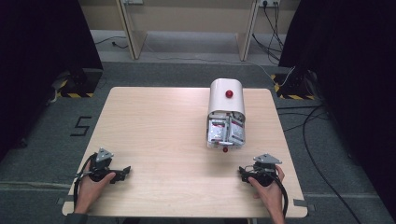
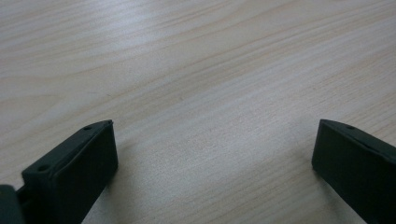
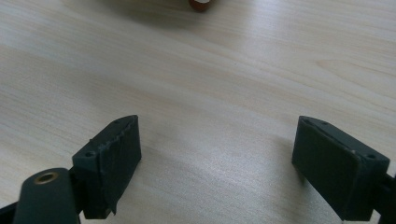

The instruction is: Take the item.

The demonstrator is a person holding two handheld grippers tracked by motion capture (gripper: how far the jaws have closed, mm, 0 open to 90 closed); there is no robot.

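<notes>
Right gripper nearest the box's open front

Your right gripper [image 1: 244, 171], jaws spread, sits just short of the white round-topped bread box [image 1: 226, 95]; its long axis runs away from you. Left gripper [image 1: 122, 171], also spread, lies well apart.

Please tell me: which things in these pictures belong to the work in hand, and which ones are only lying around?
Belongs to the work:
- white box with red knobs, its front drawer pulled open
- packets inside the drawer
- left tongs, open
- right tongs, open

Only lying around:
- cables on the floor
- black-and-yellow striped stands at the far corners
</notes>
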